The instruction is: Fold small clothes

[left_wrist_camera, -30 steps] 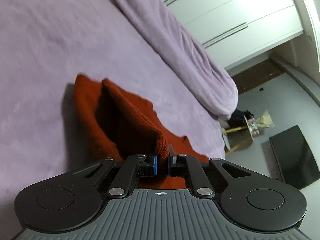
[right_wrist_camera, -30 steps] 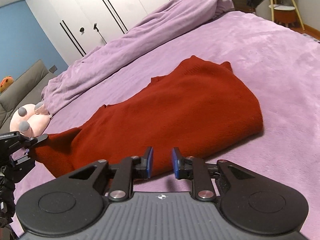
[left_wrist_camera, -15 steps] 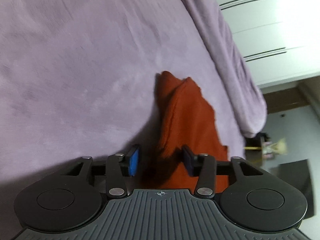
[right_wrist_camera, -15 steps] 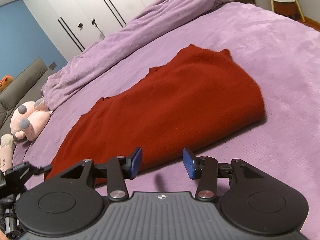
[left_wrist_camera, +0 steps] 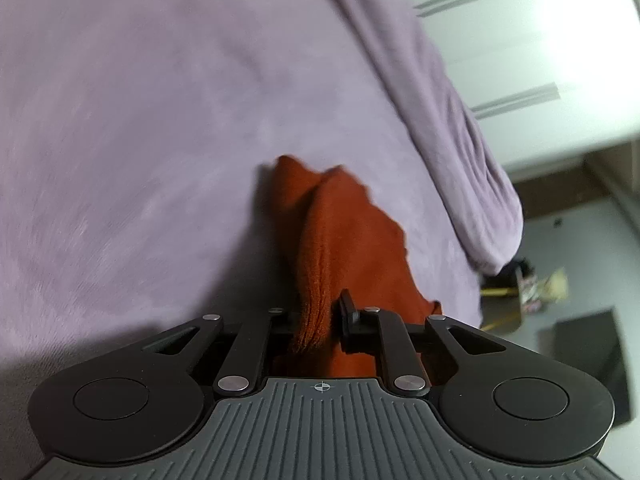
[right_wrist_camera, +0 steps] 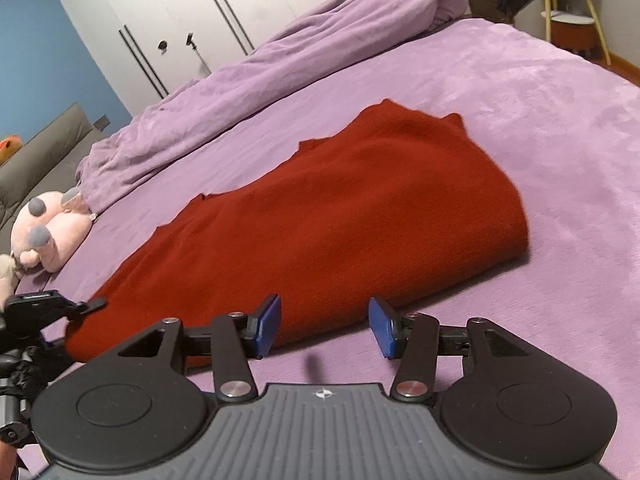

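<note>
A red knit garment (right_wrist_camera: 340,208) lies folded lengthwise on the purple bed cover (right_wrist_camera: 540,120). My right gripper (right_wrist_camera: 324,326) is open and empty, just above the cover at the garment's near edge. My left gripper (left_wrist_camera: 320,320) is closed around a bunched edge of the same garment (left_wrist_camera: 344,232); its left finger is hidden by the cloth. The left gripper also shows at the left edge of the right wrist view (right_wrist_camera: 52,308), at the garment's near left end.
A rolled purple duvet (right_wrist_camera: 260,80) runs along the far side of the bed. A pink plush toy (right_wrist_camera: 48,232) lies at the left. White wardrobes (right_wrist_camera: 224,12) stand behind. A stool (right_wrist_camera: 572,28) stands at the far right.
My right gripper opened wide from nearly shut. My left gripper let go, opened, then closed again on the garment's edge, and its view swung toward the cloth's end.
</note>
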Demonstrator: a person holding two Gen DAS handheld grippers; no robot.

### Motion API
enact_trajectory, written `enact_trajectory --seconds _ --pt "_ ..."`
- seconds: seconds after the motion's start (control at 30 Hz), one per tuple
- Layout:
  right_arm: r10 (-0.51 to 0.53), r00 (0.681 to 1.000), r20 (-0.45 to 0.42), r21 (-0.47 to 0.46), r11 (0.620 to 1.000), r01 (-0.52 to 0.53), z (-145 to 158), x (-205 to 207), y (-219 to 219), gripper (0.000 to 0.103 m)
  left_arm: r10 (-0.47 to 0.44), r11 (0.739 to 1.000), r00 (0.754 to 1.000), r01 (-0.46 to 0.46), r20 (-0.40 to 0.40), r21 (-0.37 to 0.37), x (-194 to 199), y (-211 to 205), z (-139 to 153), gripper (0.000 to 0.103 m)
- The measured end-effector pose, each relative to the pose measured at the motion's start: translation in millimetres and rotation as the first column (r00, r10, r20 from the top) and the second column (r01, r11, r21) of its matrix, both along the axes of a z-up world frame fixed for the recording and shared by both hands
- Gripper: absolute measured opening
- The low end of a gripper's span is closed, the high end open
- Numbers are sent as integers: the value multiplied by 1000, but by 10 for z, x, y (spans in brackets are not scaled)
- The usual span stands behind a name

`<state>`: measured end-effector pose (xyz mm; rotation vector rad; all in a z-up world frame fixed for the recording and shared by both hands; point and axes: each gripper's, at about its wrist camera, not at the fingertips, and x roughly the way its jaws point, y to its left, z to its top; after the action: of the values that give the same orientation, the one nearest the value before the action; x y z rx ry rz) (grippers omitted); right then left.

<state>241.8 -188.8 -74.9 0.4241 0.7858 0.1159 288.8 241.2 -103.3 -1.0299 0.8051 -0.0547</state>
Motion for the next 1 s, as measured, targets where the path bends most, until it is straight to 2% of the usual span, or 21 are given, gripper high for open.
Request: enact_trajectory --seconds 0.07,0.13,0.2,0.27,0.37,0.43,0.47,0.5,0.53,0.63,0.7,0.77,0.83,0.9,0.93,1.0 --pt "-18 1000 1 12 1000 18 0 -5 -56 48 -43 992 999 39 29 120 37 -191 288 16" --pt "-33 999 9 15 999 33 8 -16 -110 48 -108 967 992 89 66 239 84 -463 595 16" --pt "-47 999 16 19 999 46 20 -29 -152 48 -191 918 978 151 77 367 162 -871 886 16" --pt "-62 998 21 28 998 61 24 -28 -202 48 -270 860 961 215 55 463 243 -1314 1049 16" --pt "-84 996 21 43 996 83 29 -31 -264 48 -376 763 927 312 -5 566 400 -1998 982 17" --pt "-83 996 19 45 996 82 39 -41 -292 48 -404 723 911 371 -78 583 490 -2331 785 22" --pt "-82 996 21 41 996 81 48 -51 -301 48 -430 717 898 403 -95 569 522 -2446 666 39" --pt "-81 996 23 36 996 80 56 -60 -317 48 -462 715 881 439 -104 544 545 -2513 564 52" --pt "-81 996 22 32 996 80 61 -67 -331 48 -482 725 871 459 -98 513 527 -2524 488 63" --pt "-81 996 26 24 996 81 67 -93 -402 48 -496 778 869 443 2 446 337 -2328 572 62" --pt "-88 996 20 21 996 87 44 -91 -435 48 -457 837 887 405 63 368 169 -2058 669 61" --pt "-89 996 17 34 995 88 15 -67 -427 48 -406 865 910 352 87 357 33 -1817 733 60" --pt "-72 997 20 54 996 71 18 -26 -362 48 -337 864 939 278 71 419 -73 -1657 752 60" --pt "-34 999 30 74 997 31 55 37 -238 48 -281 847 959 228 40 480 -103 -1566 697 60" --pt "-9 999 40 79 997 6 88 81 -158 48 -278 839 960 241 4 488 -74 -1548 625 60" --pt "44 997 67 80 996 -49 165 186 29 48 -305 825 949 305 -80 476 10 -1581 442 58"
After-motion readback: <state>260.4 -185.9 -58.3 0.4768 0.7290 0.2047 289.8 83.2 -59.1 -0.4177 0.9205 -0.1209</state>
